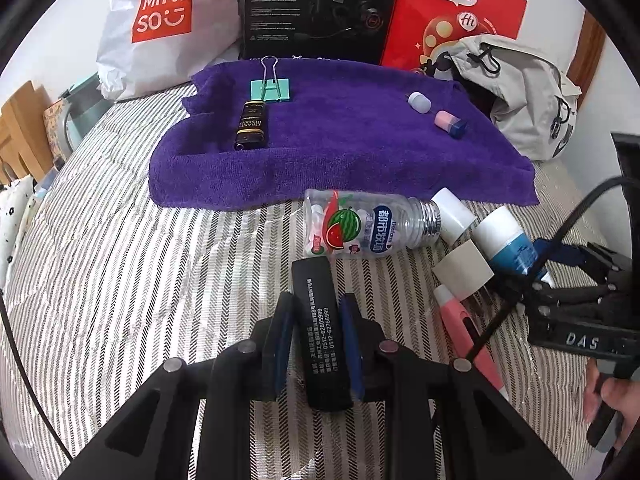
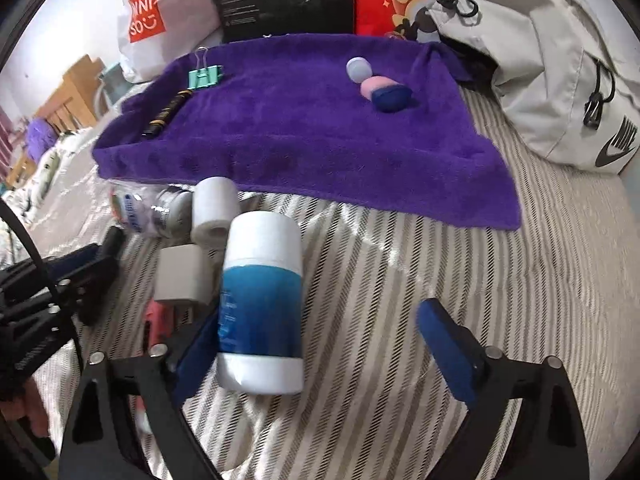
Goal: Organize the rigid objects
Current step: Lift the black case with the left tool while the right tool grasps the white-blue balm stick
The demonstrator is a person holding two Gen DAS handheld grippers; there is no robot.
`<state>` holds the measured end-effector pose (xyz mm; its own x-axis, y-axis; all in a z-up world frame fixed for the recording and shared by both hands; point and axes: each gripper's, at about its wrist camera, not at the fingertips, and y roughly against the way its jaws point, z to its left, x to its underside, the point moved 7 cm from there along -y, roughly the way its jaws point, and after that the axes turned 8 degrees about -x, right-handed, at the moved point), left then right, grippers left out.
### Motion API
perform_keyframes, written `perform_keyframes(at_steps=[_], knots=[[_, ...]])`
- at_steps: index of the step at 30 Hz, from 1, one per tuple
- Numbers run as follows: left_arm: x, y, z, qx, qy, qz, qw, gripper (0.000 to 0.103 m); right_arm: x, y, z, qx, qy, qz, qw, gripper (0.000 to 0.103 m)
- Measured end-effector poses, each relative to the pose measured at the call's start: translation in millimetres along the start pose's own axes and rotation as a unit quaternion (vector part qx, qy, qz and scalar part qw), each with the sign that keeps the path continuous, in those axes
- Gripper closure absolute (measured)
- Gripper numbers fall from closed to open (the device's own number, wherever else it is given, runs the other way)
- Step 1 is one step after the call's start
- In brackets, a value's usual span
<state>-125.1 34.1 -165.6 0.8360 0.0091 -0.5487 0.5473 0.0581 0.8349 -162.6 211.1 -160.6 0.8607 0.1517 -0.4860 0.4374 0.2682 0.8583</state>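
Observation:
My left gripper (image 1: 318, 308) is shut on a black stick-shaped case (image 1: 320, 332) with white print, over the striped bedding. My right gripper (image 2: 320, 320) is open around a blue-and-white bottle (image 2: 262, 300) lying on the bed; its left finger touches the bottle, the right finger stands apart. The purple towel (image 1: 340, 140) beyond holds a green binder clip (image 1: 272, 88), a black-and-gold tube (image 1: 252, 124), a lilac cap (image 1: 419, 102) and a pink-and-blue piece (image 1: 450, 122). A clear watermelon candy bottle (image 1: 360, 224) lies at the towel's near edge.
A white cap (image 1: 454, 216), a white charger block (image 1: 464, 268) and a pink utility knife (image 1: 464, 328) lie on the bed at the right. Behind the towel stand a Miniso bag (image 1: 160, 20), a black box (image 1: 316, 8), a red box (image 1: 452, 8) and a grey backpack (image 2: 540, 60).

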Motion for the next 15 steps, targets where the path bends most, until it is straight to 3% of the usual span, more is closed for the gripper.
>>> perform_keyframes(at_steps=[5, 7, 11, 15], knots=[[0, 0, -2, -0.01, -0.017, -0.002, 0.9998, 0.081, -3, 2, -1, 0.011, 0.018, -0.013, 1.0, 0.029], [1, 1, -2, -0.017, -0.026, -0.004, 0.9995, 0.081, -3, 6, -3, 0.009, 0.018, -0.017, 1.0, 0.045], [2, 2, 0, -0.015, -0.031, -0.01, 0.9993, 0.082, -1, 11, -7, -0.001, 0.02, -0.019, 1.0, 0.066], [2, 4, 9, -0.004, -0.021, -0.011, 0.9997, 0.082, 0, 13, -9, -0.015, 0.015, -0.015, 1.0, 0.067]])
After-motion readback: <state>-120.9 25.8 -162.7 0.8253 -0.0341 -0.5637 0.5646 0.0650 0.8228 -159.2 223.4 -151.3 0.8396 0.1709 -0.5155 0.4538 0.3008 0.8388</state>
